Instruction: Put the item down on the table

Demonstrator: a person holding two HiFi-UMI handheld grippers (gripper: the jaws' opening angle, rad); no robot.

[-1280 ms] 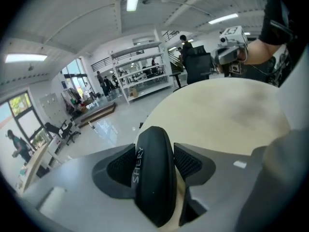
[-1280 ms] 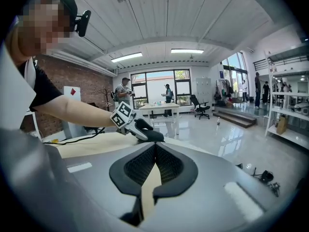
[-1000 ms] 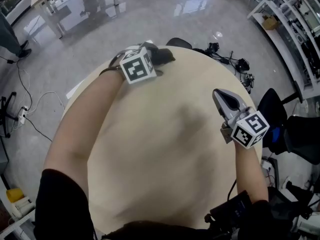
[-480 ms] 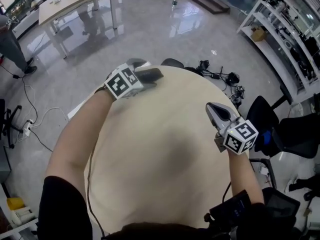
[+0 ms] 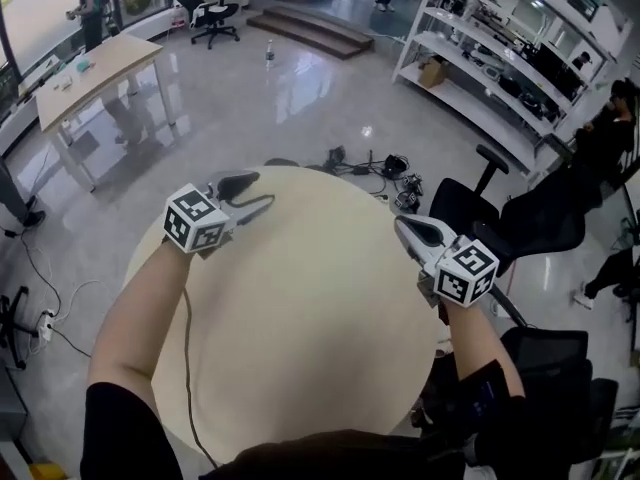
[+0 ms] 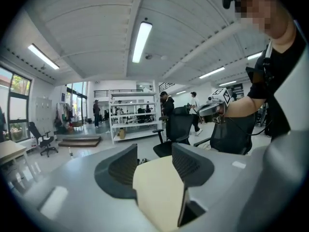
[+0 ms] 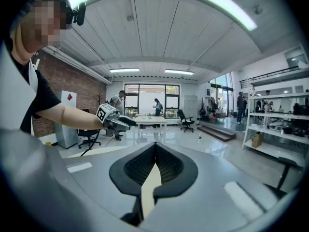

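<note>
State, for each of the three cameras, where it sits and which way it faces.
Head view: on the person's head, steeply down at the table; both forearms, left gripper and right gripper show.
Left gripper view: rides the left gripper, facing along its closing, empty jaws towards shelves.
Right gripper view: rides the right gripper, facing along its shut jaws towards windows.
Shared: each gripper view shows the other gripper and the person's torso.

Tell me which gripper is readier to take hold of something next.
Left, probably. The left gripper has its jaws apart, though closing, with nothing between them; the right gripper has its jaws together. Both hang near the rim of the table.
</note>
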